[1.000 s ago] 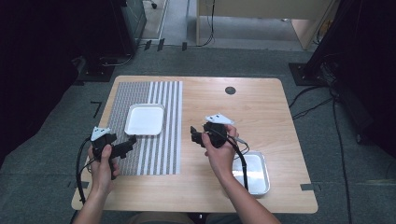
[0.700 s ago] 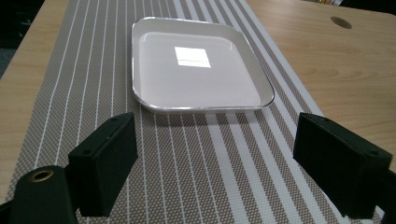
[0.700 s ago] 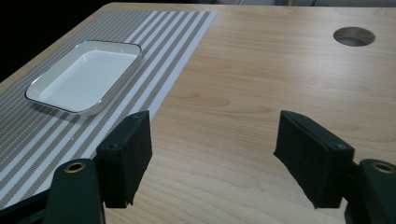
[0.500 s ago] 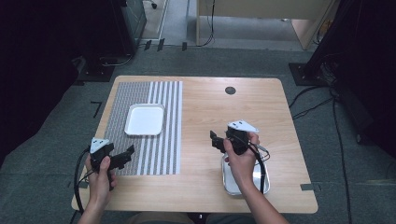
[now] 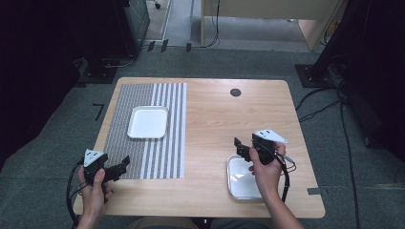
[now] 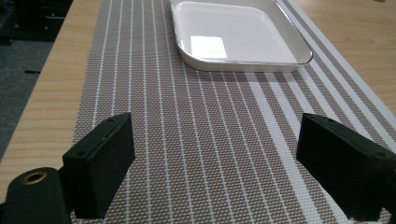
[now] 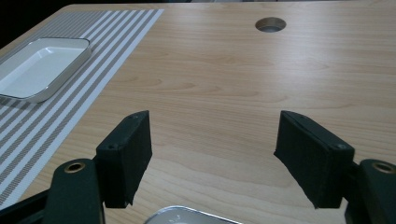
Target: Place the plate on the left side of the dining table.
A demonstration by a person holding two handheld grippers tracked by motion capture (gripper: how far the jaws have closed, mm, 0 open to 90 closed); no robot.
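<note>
A wooden table [image 5: 215, 114] carries a striped mat [image 5: 157, 143] on its left half, and a white tray [image 5: 148, 122] lies on the mat's far part, well apart from both grippers. A second tray [image 5: 239, 183] sits near the table's near right edge, partly under the right hand, with the right gripper [image 5: 241, 149] just above its far rim, jaws spread wide and nothing between them. The left gripper [image 5: 122, 164] hovers over the mat's near left corner, jaws likewise wide apart and empty, pointing toward the white tray.
</note>
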